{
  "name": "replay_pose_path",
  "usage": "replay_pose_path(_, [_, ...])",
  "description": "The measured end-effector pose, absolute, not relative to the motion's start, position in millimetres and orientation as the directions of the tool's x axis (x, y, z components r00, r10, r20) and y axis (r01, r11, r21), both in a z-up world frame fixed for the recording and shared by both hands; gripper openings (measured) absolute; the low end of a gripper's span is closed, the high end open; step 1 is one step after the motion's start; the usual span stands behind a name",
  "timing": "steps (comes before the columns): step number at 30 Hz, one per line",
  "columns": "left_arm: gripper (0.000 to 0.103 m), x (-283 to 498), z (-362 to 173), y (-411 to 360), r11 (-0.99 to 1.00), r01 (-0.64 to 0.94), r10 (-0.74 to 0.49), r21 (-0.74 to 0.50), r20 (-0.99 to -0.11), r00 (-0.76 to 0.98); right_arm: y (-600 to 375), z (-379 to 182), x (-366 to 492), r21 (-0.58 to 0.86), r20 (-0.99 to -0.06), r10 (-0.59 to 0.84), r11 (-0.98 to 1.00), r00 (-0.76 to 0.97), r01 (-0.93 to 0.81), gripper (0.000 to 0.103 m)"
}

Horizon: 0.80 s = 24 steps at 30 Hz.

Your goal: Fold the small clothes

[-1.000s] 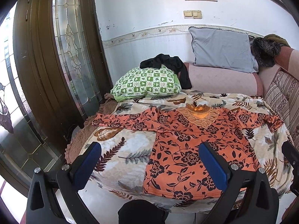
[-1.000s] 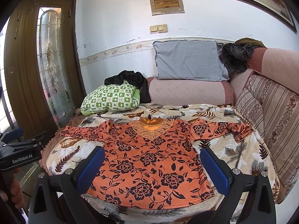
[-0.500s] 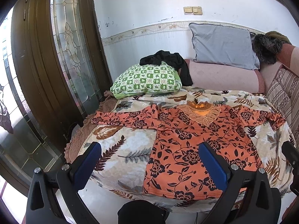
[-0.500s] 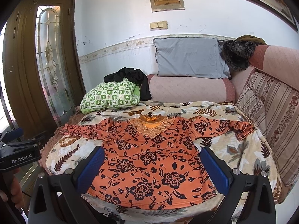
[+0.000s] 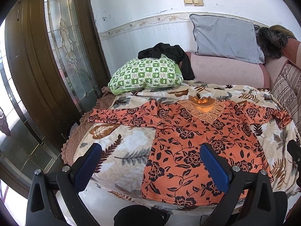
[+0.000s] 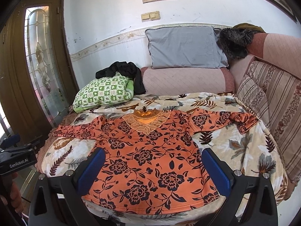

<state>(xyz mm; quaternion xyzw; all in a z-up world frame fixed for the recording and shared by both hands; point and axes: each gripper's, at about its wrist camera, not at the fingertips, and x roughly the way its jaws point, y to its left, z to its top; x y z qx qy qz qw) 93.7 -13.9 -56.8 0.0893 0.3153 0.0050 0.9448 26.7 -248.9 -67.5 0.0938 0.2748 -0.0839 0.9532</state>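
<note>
Orange floral blouse (image 6: 150, 156) lies flat on the leaf-print blanket (image 6: 235, 143), apparently unfolded; left tongs (image 5: 150, 162) and right tongs (image 6: 152, 167) gape wide, empty.

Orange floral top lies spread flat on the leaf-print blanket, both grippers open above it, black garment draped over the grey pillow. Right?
Not quite. The black garment is draped over the green checked pillow, not the grey pillow; the right wrist view shows it. The rest holds.
</note>
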Motion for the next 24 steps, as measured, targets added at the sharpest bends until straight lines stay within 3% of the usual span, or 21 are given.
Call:
replay_pose_path(15, [0.103, 137, -79, -31, 0.978, 0.060, 0.079, 0.198, -0.628, 0.774, -264, -90, 64, 0.134, -0.569, -0.117, 0.964, 0.814, 0.232, 0.103])
replay_pose_path(20, [0.103, 203, -116, -59, 0.984, 0.162, -0.059, 0.072, -0.727, 0.684, -303, -100, 86, 0.182, -0.546, -0.127, 0.947, 0.828, 0.265, 0.103])
replay_pose_path(24, [0.103, 272, -173, -91, 0.984, 0.166, -0.149, -0.066, -0.818, 0.556, -389, -124, 117, 0.332, -0.535, -0.097, 0.890, 0.839, 0.314, 0.103])
